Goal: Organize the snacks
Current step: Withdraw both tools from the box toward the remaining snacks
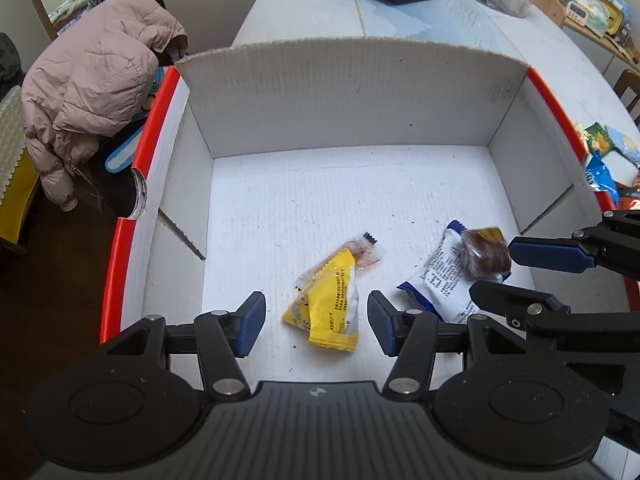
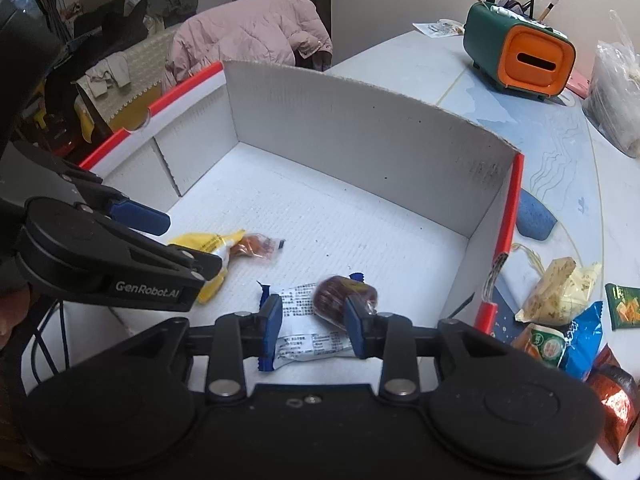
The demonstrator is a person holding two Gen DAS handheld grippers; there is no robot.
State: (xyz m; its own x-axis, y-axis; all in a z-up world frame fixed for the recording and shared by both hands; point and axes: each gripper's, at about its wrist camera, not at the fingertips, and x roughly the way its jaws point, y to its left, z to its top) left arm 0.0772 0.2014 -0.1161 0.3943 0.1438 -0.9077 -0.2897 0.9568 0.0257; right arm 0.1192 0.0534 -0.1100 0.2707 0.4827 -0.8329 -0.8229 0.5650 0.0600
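Both grippers are over the white corrugated box (image 1: 352, 92), both empty. Left gripper (image 1: 316, 320) stands open astride the yellow snack packet (image 1: 332, 304), pads clear of it; the packet lies flat on the box floor, near end folded over, and partly covers a small clear-wrapped orange candy (image 1: 362, 254). Right gripper (image 2: 310, 326) is parted only slightly, its pads either side of the white-and-blue packet (image 2: 304, 320) and the brown wrapped cake (image 2: 344, 298) lying on top of it; no squeeze visible, both look to be lying free on the floor. Handling guess: all of these are light, soft film pouches, crinkly and slick, contents probably crushable. Grip the crimped end seal or pinch across the middle of the pouch with little force; the brown cake sits loose and would likely slide off if the packet under it is lifted. Remaining snacks (image 2: 560, 320) are still on the table outside the box's right wall: a pale nougat-like bag, blue, green and red foil packs.
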